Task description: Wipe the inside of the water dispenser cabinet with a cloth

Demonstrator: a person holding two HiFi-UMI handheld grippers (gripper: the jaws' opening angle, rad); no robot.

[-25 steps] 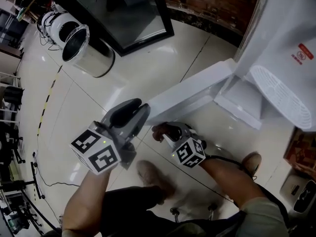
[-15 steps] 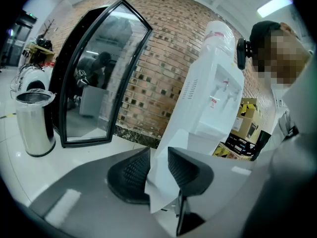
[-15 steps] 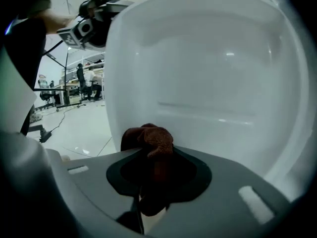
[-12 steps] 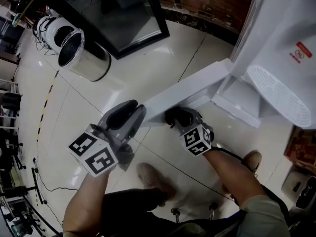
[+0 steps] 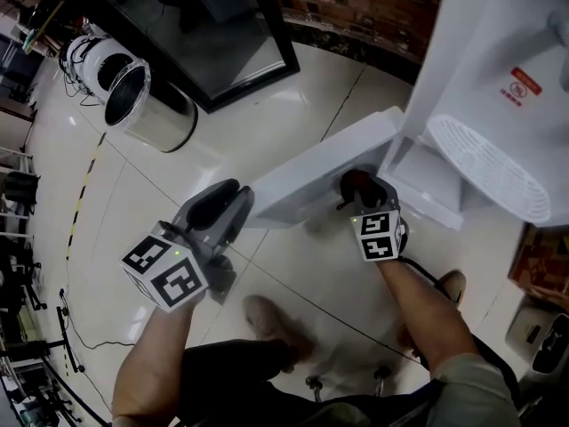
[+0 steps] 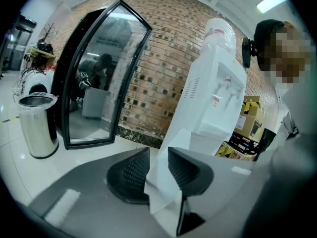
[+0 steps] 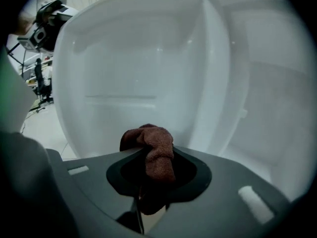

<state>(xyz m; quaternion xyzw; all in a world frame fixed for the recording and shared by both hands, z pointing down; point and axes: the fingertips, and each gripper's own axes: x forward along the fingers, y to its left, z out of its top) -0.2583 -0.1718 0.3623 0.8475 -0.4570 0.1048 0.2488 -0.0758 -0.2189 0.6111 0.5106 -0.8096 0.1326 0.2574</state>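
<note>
Glossy floor tiles (image 5: 267, 123) surround the water dispenser (image 5: 498, 52) in the head view, its cabinet door (image 5: 320, 172) swung open; the left gripper (image 6: 158, 170) view shows jaws clamping that door's edge; the right gripper (image 7: 156, 165) view shows jaws pinching the brown cloth (image 7: 151, 138) before white inner walls.

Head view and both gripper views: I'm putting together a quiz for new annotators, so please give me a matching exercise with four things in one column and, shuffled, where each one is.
Things:
1. cabinet door
2. brown cloth
3. metal bin
4. black-framed mirror

Places:
A. held by the right gripper
B. standing on the floor at the head view's upper left
C. standing against the brick wall
D. swung open, its edge clamped by the left gripper

Pairs: 1-D, 2-A, 3-B, 4-C.
</note>
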